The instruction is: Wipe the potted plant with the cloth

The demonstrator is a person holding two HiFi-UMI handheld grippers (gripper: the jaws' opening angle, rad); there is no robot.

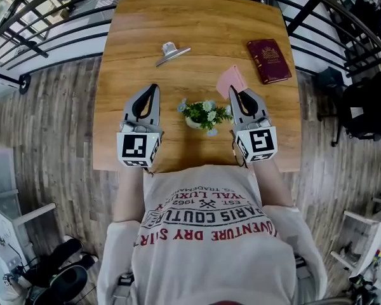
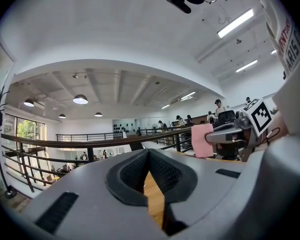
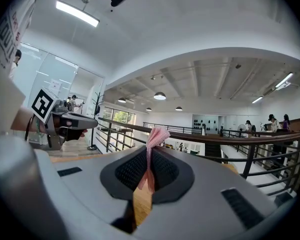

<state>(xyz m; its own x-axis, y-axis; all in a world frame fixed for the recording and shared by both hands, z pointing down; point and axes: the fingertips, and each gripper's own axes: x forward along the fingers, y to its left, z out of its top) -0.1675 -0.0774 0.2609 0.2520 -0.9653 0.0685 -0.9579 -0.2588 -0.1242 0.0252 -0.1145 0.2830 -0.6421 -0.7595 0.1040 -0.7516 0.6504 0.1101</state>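
- Your white T-shirt point(image 1: 203, 227) with red print fills the bottom of the head view, at the near edge of the wooden tabletop point(image 1: 209, 24).
- Your left gripper point(image 1: 154, 88) hangs over the near edge, left of its middle, and points level across the wood. Its jaws are closed on each other with nothing between them. Only a strip of tabletop shows below the pads.
- Your right gripper point(image 1: 233, 89) hangs over the near edge, right of its middle, and also points roughly level. Its jaws are clamped on the pink cloth point(image 1: 230, 80), which stands up from the tips as a folded flap.
- The potted plant point(image 1: 203, 112) stands close to the near edge, about midway along it. It is between your two grippers and touches neither. It has green leaves and small pale flowers, and sits in a white pot point(image 1: 192, 123).
- The cloth is just beyond the plant's right side, toward the far edge, and apart from the leaves.
- A metal clip point(image 1: 171, 52) lies toward the middle of the tabletop, a little left of centre.
- A dark red booklet point(image 1: 268, 60) lies flat near the right edge, in the far half.
- A black railing point(image 1: 51, 27) curves around the far edge and both far corners.
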